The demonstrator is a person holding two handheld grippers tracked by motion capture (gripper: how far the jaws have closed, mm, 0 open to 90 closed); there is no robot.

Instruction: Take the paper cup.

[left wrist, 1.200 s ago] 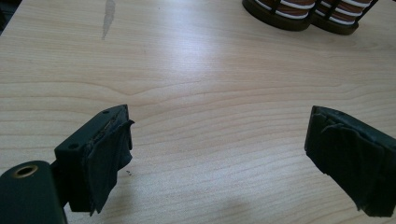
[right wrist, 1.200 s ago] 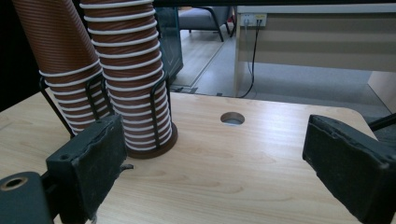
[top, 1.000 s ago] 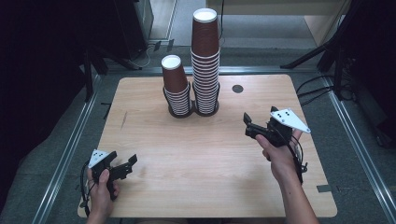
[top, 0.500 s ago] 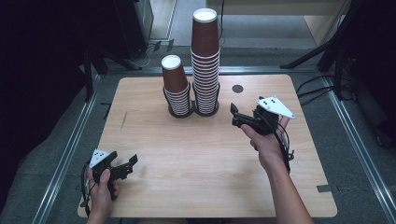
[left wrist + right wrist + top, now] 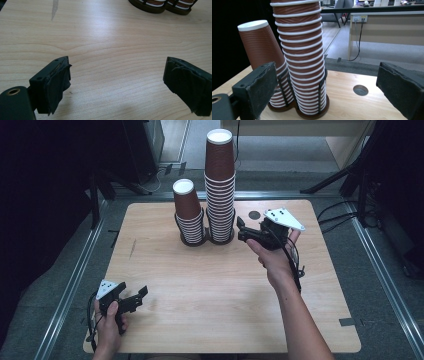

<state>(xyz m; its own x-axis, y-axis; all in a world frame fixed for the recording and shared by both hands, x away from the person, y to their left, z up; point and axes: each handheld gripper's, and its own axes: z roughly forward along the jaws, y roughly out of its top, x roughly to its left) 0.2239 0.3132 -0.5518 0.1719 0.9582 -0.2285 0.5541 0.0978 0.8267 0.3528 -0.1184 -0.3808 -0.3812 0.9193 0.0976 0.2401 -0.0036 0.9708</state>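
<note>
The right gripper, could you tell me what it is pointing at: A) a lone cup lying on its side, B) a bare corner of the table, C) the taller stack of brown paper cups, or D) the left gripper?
C: the right gripper has its jaws open and aimed at the taller stack, close to its lower half.

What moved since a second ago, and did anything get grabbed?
The right gripper moved left and forward across the table, up to the tall stack of cups. Its jaws are open and hold nothing. The left gripper, the short stack of cups and the tall one stayed put.
</note>
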